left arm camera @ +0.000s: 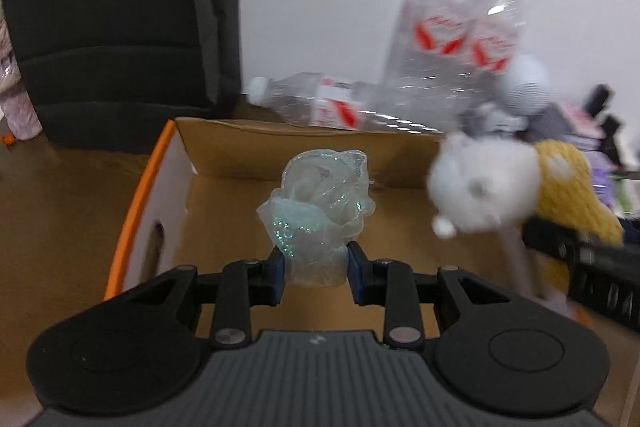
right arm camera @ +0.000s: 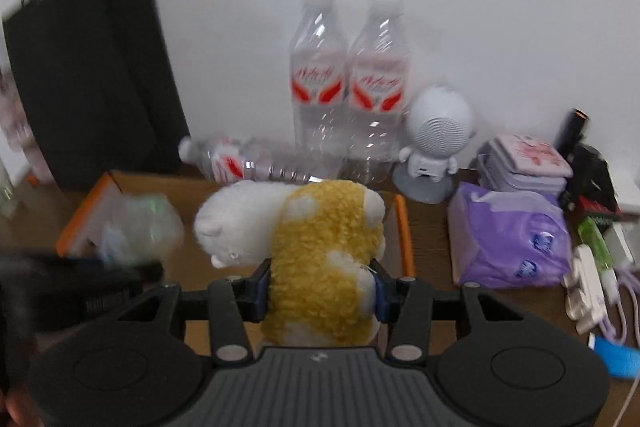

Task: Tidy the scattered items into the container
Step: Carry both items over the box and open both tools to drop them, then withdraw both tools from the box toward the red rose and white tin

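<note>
My left gripper [left arm camera: 316, 267] is shut on a crumpled clear glittery wrapper [left arm camera: 318, 211], which hangs over the open cardboard box [left arm camera: 240, 147] with its orange edge. My right gripper [right arm camera: 320, 287] is shut on a yellow-and-white plush toy [right arm camera: 320, 247], squeezing its yellow body above the same box [right arm camera: 404, 223]. In the left wrist view the plush toy [left arm camera: 492, 187] and the right gripper's dark body show at the right, over the box's right side. The wrapper [right arm camera: 140, 223] appears blurred at the left of the right wrist view.
Two upright clear bottles [right arm camera: 348, 99] and one lying bottle [right arm camera: 256, 163] stand behind the box by the white wall. A black bag [right arm camera: 92, 75] is at back left. A round grey speaker figure [right arm camera: 436, 139], a purple tissue pack [right arm camera: 508, 239], tins and cables crowd the right.
</note>
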The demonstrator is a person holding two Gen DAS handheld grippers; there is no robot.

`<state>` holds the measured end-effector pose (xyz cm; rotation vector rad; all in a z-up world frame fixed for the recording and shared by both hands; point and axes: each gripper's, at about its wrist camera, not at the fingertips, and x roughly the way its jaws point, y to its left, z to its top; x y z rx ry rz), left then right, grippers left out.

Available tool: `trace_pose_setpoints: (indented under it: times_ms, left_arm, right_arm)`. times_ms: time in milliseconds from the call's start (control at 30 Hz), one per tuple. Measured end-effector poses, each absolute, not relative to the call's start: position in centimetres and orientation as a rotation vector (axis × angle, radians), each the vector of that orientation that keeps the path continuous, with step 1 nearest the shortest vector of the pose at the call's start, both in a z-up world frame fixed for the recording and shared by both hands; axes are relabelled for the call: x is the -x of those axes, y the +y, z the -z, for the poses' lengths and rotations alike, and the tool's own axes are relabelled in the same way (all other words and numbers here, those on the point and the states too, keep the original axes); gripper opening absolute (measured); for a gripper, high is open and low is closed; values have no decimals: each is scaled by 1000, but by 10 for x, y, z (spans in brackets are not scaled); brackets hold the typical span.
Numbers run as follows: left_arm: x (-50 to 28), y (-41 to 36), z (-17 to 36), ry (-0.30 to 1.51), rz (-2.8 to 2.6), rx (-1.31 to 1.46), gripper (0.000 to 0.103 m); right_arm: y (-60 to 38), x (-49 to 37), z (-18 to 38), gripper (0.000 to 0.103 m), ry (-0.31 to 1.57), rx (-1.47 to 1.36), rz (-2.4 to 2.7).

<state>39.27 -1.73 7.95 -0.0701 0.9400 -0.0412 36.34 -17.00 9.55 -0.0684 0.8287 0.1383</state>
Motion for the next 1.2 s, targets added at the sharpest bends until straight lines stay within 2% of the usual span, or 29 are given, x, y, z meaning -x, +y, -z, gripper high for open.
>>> trace_pose_setpoints:
  times_ms: [333, 400, 467, 533, 600, 700, 767, 900, 967, 1200]
  left_arm:
    - [-436, -34, -46, 987, 54, -35, 33]
    - [-439, -32, -41, 996, 86, 0, 39]
    - [-440, -32, -40, 988, 115, 6, 53]
    - [-436, -32, -44, 969, 114, -6, 60]
    - [-430, -30, -53, 958, 100, -9, 62]
    - [-419, -24, -72, 937, 108, 14, 73]
    - [-407, -22, -85, 907, 86, 2, 81]
    - [-381, -18, -102, 938, 49, 3, 87]
    - [-363, -16, -112, 961, 38, 3, 94]
    - [-290, -6, -147, 931, 20, 41, 101]
  right_arm:
    - [-145, -404, -43, 48, 896, 194, -92]
    - [-146, -410, -36, 51, 903, 195, -86]
    - [-149, -415, -32, 56, 906, 194, -67]
    - [-153, -416, -32, 59, 914, 185, -54]
    - [-159, -410, -41, 62, 910, 143, -57]
    - [-165, -396, -65, 74, 881, 107, -82]
    - [-172, -388, -83, 76, 865, 71, -78]
    - [-192, -373, -98, 80, 946, -130, -157]
    - [-197, -363, -96, 80, 1015, -198, -173]
    - [-194, -298, -112, 80, 1055, -214, -206]
